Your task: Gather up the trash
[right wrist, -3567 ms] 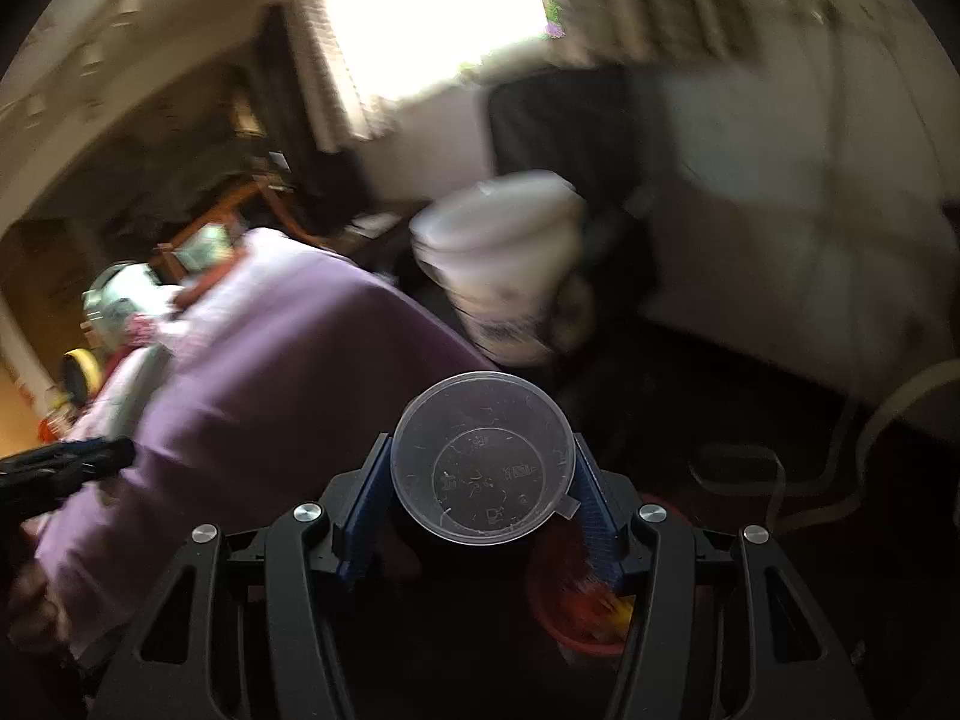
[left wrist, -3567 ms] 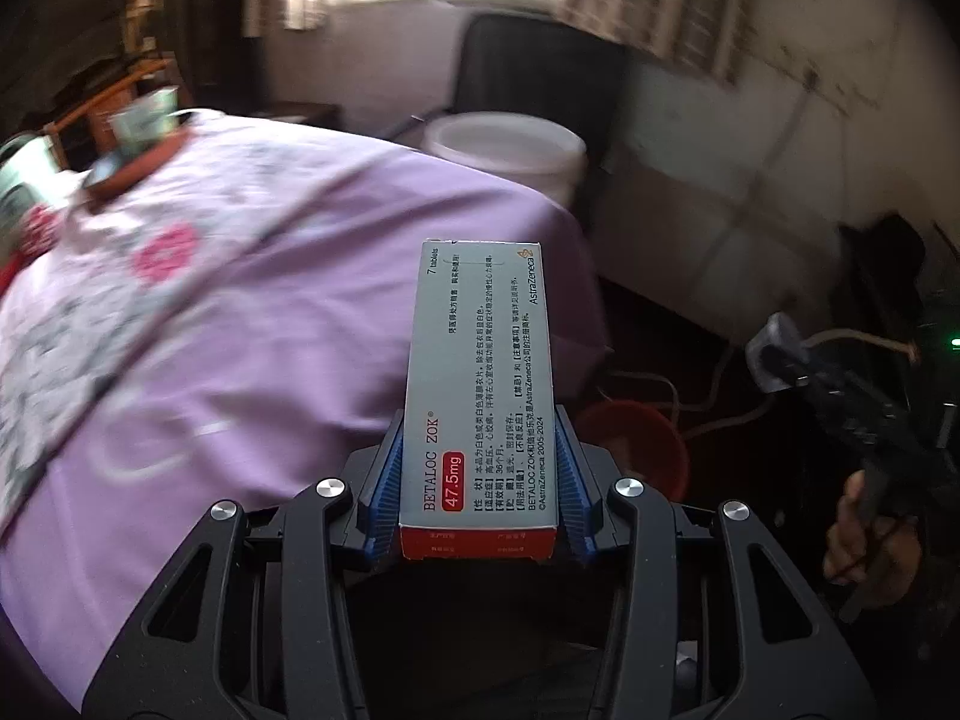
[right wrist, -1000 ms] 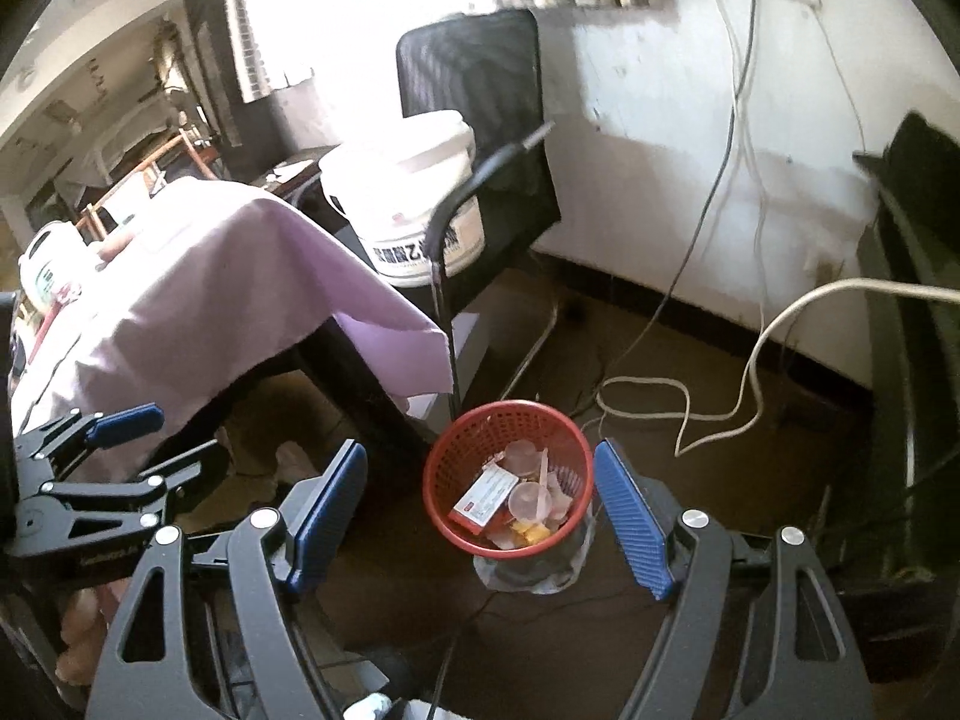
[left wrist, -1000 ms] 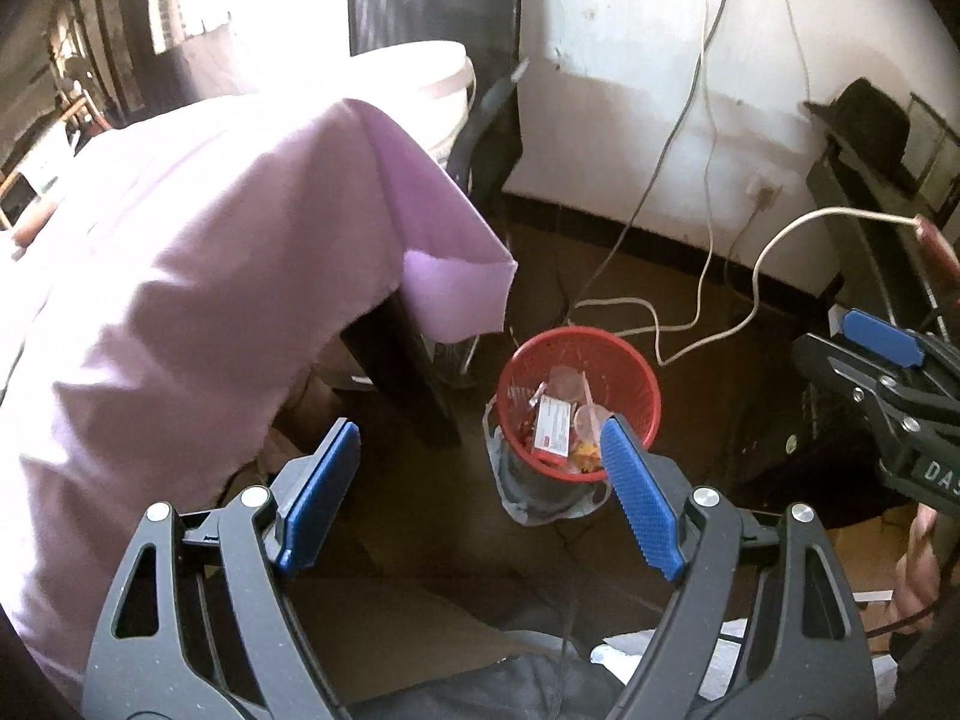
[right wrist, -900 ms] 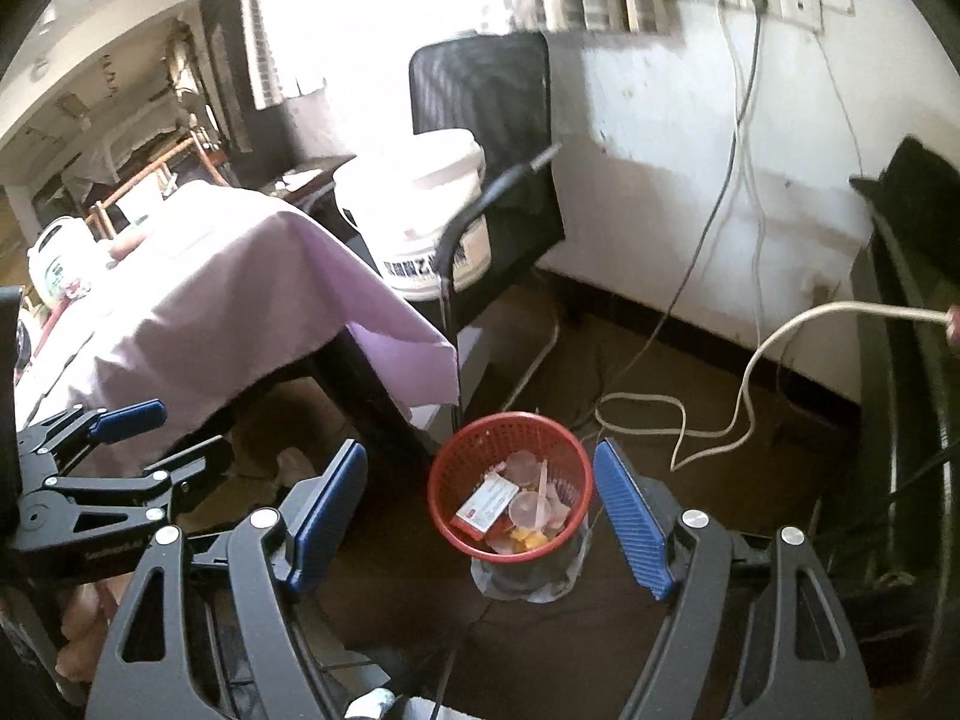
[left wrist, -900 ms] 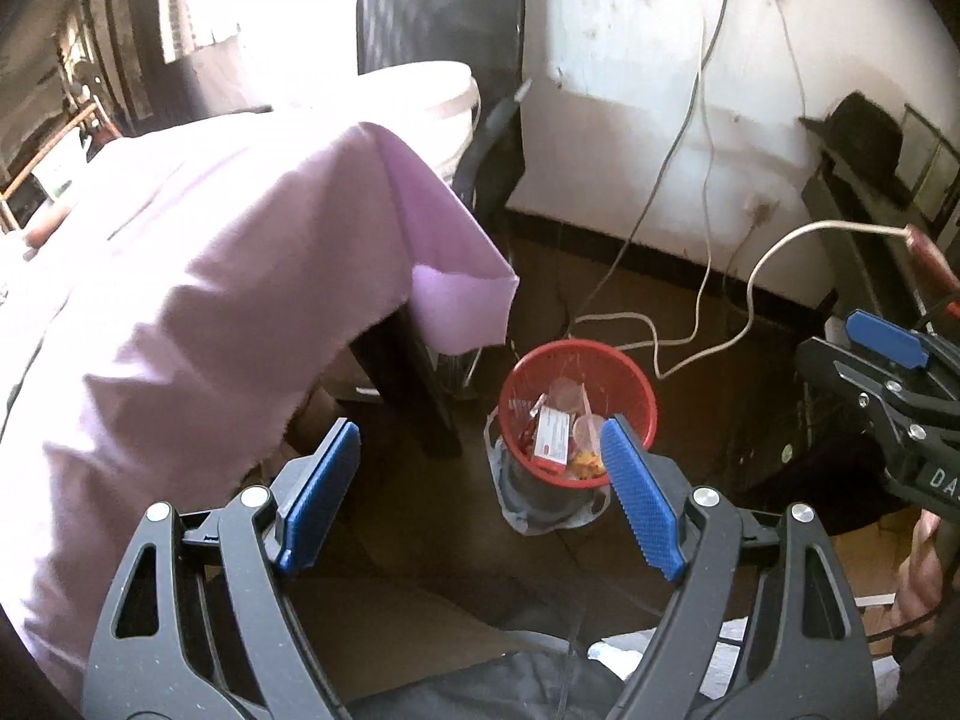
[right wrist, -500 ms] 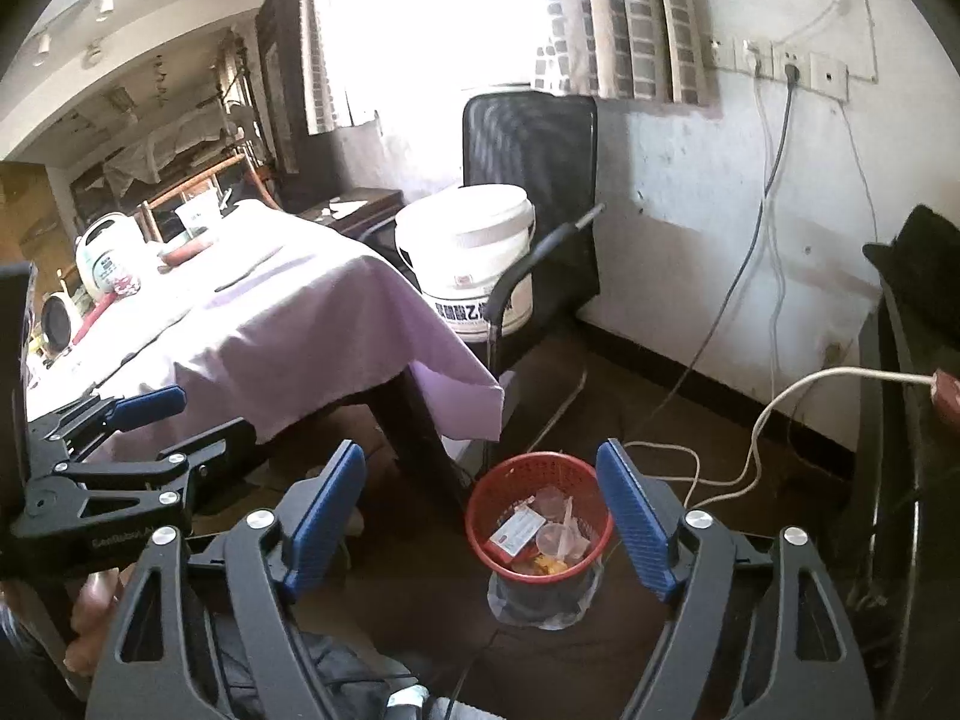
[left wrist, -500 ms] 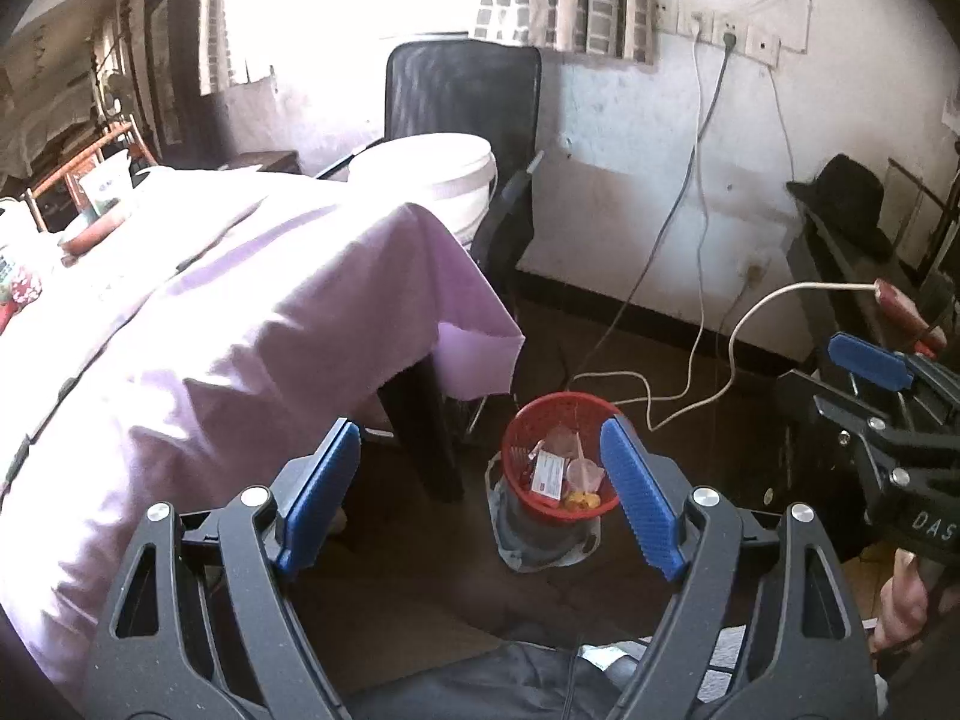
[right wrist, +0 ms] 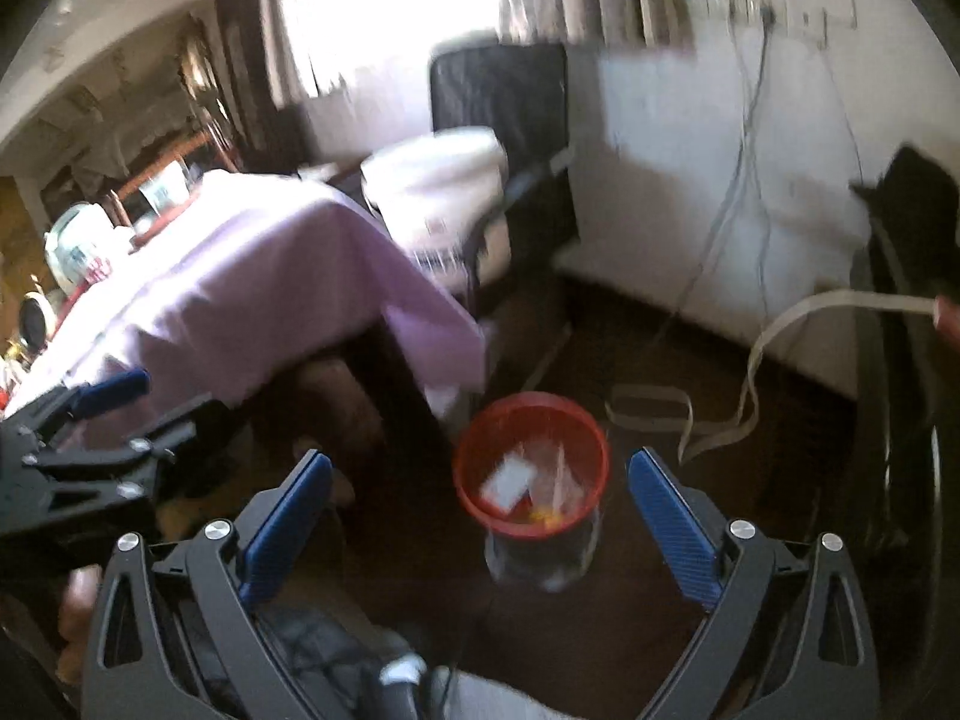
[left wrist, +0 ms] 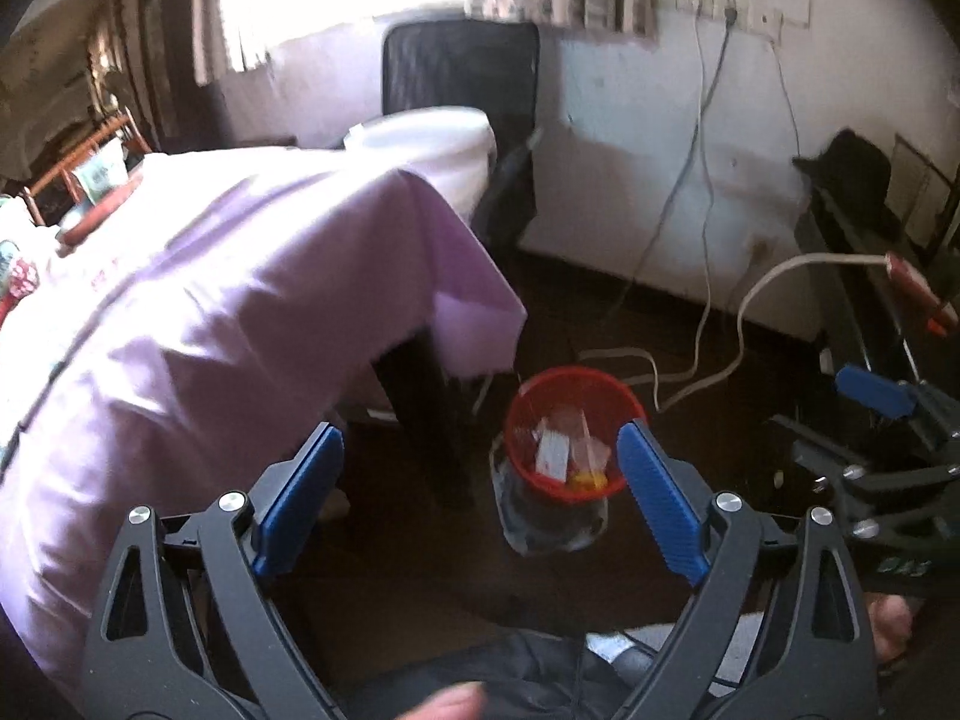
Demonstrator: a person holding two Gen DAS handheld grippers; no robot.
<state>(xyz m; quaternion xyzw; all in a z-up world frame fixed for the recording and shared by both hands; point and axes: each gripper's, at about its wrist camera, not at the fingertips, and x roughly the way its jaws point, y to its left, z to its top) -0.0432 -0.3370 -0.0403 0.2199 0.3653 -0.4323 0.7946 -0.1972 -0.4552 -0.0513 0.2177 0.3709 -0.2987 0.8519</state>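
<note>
Red bin (left wrist: 573, 396) on floor w/ white box (left wrist: 553, 454) & clear cups inside, both grippers' jaws opening, empty.

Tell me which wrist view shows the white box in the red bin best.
The left wrist view: the white box reads sharper there, lying among the other trash in the red bin. In the right wrist view the box is in sight too, but motion blur smears it into a pale patch.
</note>
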